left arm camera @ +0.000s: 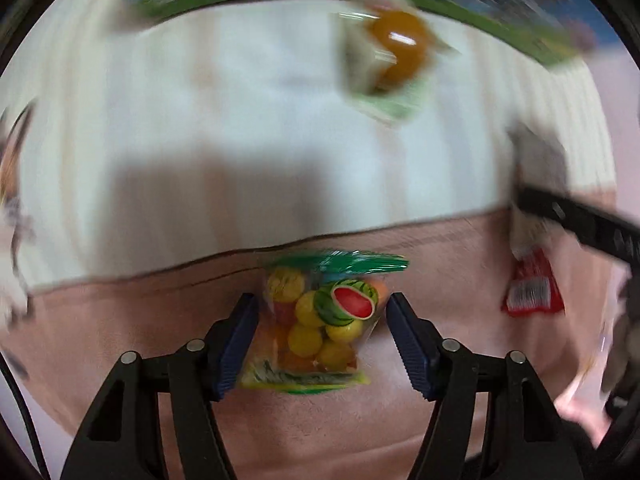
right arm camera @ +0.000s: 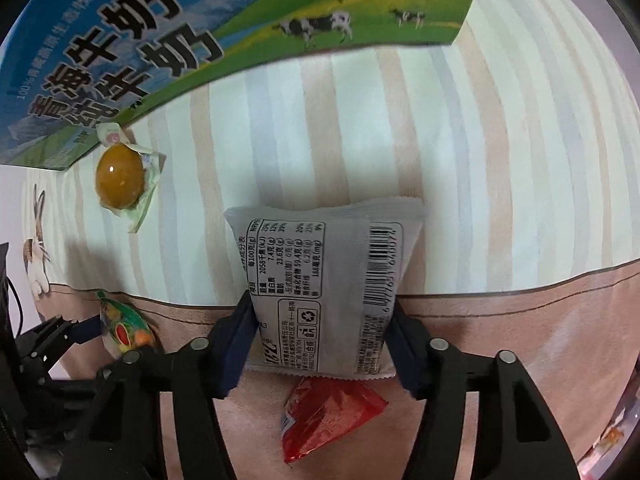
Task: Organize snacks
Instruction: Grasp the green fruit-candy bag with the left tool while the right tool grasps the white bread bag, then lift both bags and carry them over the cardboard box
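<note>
Two grippers, two packets, so two ways to lose one; your left gripper [left arm camera: 322, 336] has the fruit candy bag [left arm camera: 320, 316] between its pads, left pad against the bag edge, right pad looks just clear of it; the view is smeared, so you're not firmly pinching yet; lift now and the bag likely stays on the pink cloth [left arm camera: 120, 320] or swings off one pad. Your right gripper [right arm camera: 322, 336] is clamped on the grey snack packet [right arm camera: 320, 280], both pads on its side edges; it's a puffy, slick wrapper held only at the lower half, so it could pivot or slide out if you swing fast. Red packet [right arm camera: 324, 424] lies right under the grey one, near your fingers; a low move could drag it along. Wrapped egg [right arm camera: 120, 176] sits by the milk carton box [right arm camera: 140, 40] on the striped cloth, well away; both grippers are close together, watch for a knock between them.
</note>
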The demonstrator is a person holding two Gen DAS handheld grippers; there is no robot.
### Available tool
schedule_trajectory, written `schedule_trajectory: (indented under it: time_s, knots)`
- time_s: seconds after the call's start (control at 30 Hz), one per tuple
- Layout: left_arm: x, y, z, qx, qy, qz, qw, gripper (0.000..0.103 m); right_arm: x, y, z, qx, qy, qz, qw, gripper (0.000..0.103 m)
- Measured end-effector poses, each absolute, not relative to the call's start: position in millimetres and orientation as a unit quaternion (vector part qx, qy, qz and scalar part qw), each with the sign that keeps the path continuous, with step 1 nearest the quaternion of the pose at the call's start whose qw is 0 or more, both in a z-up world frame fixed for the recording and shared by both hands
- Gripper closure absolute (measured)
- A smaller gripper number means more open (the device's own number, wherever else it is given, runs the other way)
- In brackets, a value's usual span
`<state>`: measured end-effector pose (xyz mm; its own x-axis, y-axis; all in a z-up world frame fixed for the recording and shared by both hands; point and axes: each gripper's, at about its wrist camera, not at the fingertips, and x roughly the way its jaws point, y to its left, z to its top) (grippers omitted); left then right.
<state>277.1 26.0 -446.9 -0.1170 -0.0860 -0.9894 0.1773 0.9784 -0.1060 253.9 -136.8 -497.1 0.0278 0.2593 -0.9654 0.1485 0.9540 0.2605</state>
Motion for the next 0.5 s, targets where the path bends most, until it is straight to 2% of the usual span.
schedule_trajectory:
  time_s: [0.13,0.2,0.3,0.43,0.47,0.5]
  knots:
    - [282.5,45.1,-445.3,-0.038,0.736,-0.053,0.674,0.045,251.5,-137.7,-496.7,0.142,0.696,0.049,0.702,0.045]
    - [281.0,51.1,-451.0,-0.064,0.741,-0.054,0.666,0.04,252.0,-138.3,-500.3,0.152,0.697,0.048,0.699,0.042]
    - [276.0,51.1,-456.9,-0.055,0.753,-0.06,0.653,0.04,255.7,-141.9,-508.1,0.173,0.702,0.044,0.69,0.035]
    - [267.7,37.0,-464.3,-0.055,0.75,-0.055,0.657,0.04,260.3,-143.3,-514.9,0.17,0.703,0.039,0.689,0.034]
    - [261.4,36.1,-463.9,-0.06,0.747,-0.051,0.66,0.044,260.0,-142.2,-515.6,0.163,0.702,0.036,0.692,0.037]
    - [259.0,39.7,-461.5,-0.061,0.743,-0.047,0.665,0.053,260.5,-138.8,-516.9,0.154,0.702,0.034,0.695,0.041]
